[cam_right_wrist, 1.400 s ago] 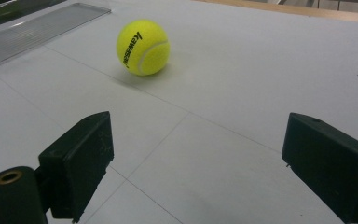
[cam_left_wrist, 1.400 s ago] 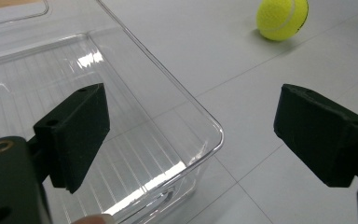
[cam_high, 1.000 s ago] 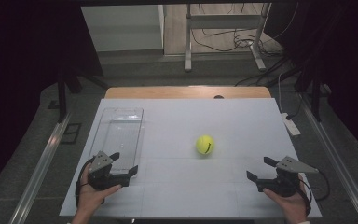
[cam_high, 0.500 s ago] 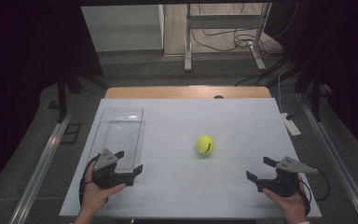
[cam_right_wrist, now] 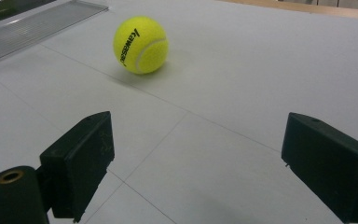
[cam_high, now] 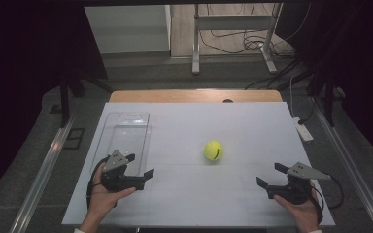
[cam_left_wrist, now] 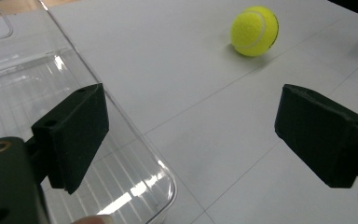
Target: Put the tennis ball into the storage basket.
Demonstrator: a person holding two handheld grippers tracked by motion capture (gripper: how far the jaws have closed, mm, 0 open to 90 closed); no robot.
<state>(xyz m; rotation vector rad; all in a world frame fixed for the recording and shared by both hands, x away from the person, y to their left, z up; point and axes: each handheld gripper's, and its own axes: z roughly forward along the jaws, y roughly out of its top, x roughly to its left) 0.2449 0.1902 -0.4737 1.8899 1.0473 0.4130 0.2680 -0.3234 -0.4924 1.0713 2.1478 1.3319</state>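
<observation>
A yellow tennis ball (cam_high: 213,150) rests on the white tabletop (cam_high: 252,121), a little right of centre. My left gripper (cam_high: 141,165) is open at the near left, over the near end of a clear plastic tray (cam_high: 125,131), with nothing between its jaws. In the left gripper view the ball (cam_left_wrist: 254,31) lies ahead to the right, and the tray (cam_left_wrist: 32,88) runs under the left jaw of that gripper (cam_left_wrist: 191,126). My right gripper (cam_high: 268,174) is open and empty at the near right. In the right gripper view the ball (cam_right_wrist: 141,45) sits ahead of this gripper (cam_right_wrist: 196,158) to the left, well beyond its jaws.
A wooden strip (cam_high: 194,95) borders the table's far edge. A white power strip (cam_high: 303,130) lies just off the right side. Metal frame legs (cam_high: 195,39) and cables stand on the floor beyond. The tray's far end (cam_right_wrist: 42,23) appears at the upper left of the right gripper view.
My left gripper has shifted slightly to the right along the tray's near end. The right gripper and the ball have stayed put.
</observation>
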